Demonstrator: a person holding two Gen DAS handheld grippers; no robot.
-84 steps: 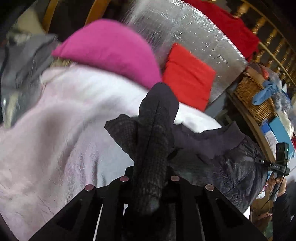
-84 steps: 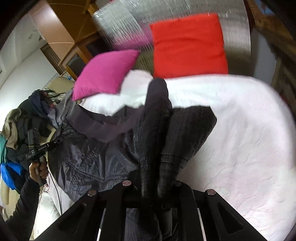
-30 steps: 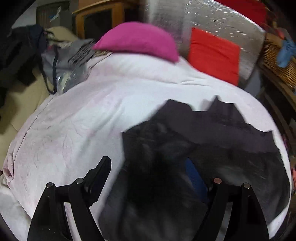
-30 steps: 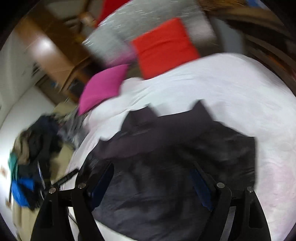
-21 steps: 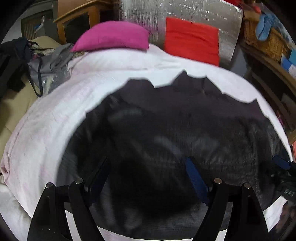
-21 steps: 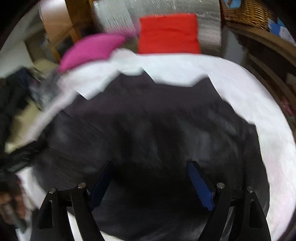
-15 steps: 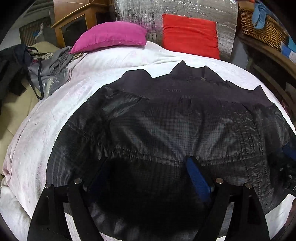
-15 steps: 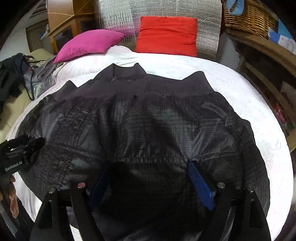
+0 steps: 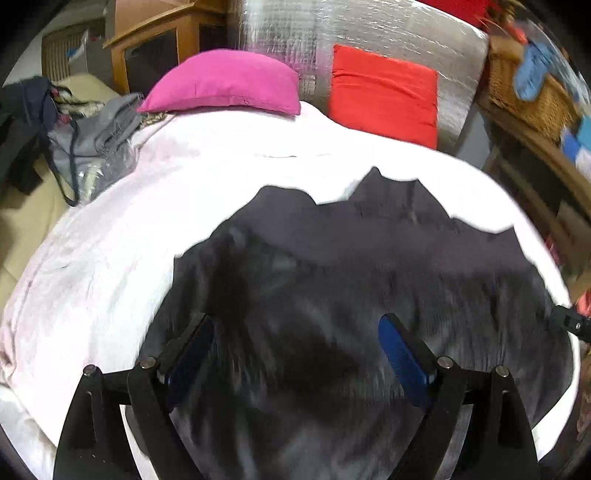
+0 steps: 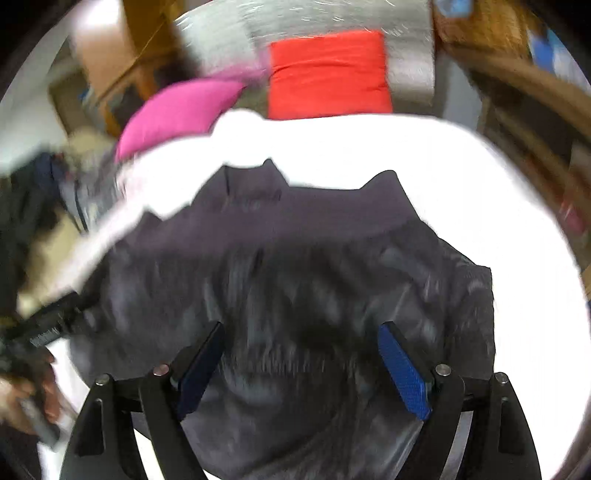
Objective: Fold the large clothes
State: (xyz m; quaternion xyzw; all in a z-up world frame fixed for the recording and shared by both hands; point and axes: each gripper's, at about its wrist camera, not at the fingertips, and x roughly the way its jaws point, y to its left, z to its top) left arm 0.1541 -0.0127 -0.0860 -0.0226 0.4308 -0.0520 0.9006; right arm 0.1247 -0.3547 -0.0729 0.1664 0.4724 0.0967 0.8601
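A dark grey quilted jacket (image 9: pixel 351 280) lies spread flat on a white bed cover (image 9: pixel 110 258), its ribbed hem toward the pillows. It also shows in the right wrist view (image 10: pixel 314 258). My left gripper (image 9: pixel 295 354) is open and empty, hovering over the jacket's near part. My right gripper (image 10: pixel 299 354) is open and empty above the same jacket. Both views are motion blurred. The other gripper's body shows at the edge of each view.
A pink pillow (image 9: pixel 225 85) and a red cushion (image 9: pixel 384 96) lean at the bed's head against a silver foil panel (image 9: pixel 369 33). A grey bag (image 9: pixel 92 147) and clothes lie at the left. A wicker basket (image 9: pixel 532 88) on wooden shelving stands at the right.
Both grippers let go of the jacket cloth they held and opened. The jacket now lies flat on the bed. In the last half second both cameras pulled back and shifted slightly.
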